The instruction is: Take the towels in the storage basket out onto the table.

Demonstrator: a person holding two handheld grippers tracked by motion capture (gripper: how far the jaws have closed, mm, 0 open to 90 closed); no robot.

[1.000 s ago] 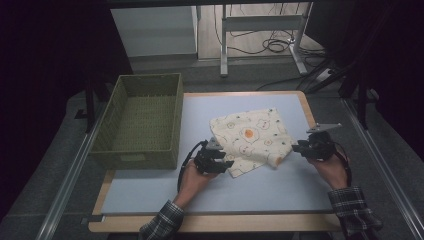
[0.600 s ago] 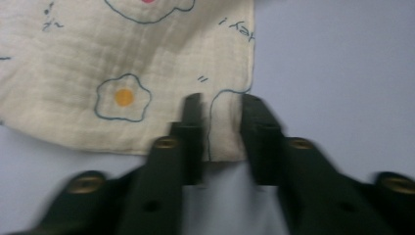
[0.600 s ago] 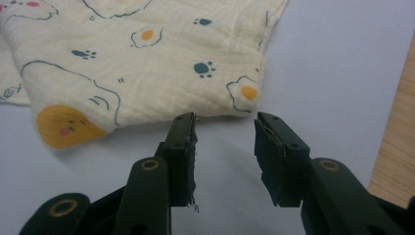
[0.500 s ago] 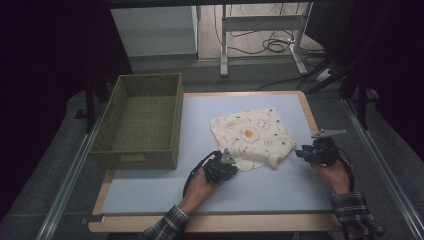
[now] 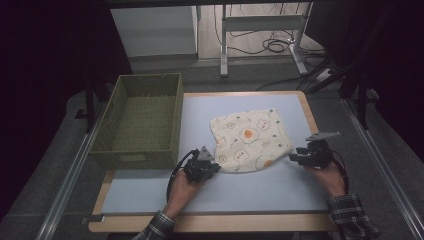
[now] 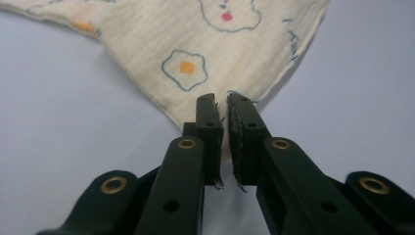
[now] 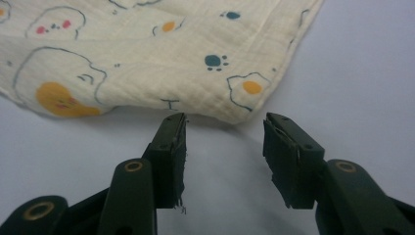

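Cloth (image 5: 250,140) lies flatter now; my left gripper (image 6: 225,105) just pinched its corner, my right gripper (image 7: 225,128) just opened, holding nothing.

Free room and obstacles, table surface

We record open mat (image 5: 260,187) before and right of the cloth (image 5: 250,140); the green basket (image 5: 142,120) blocks the left side, and the left gripper (image 5: 212,167) passes just beside its near corner.

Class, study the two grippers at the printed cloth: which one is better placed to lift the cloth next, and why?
The left gripper: its jaws are shut on a corner of the cloth. The right gripper is open, its jaws just short of the cloth's edge.
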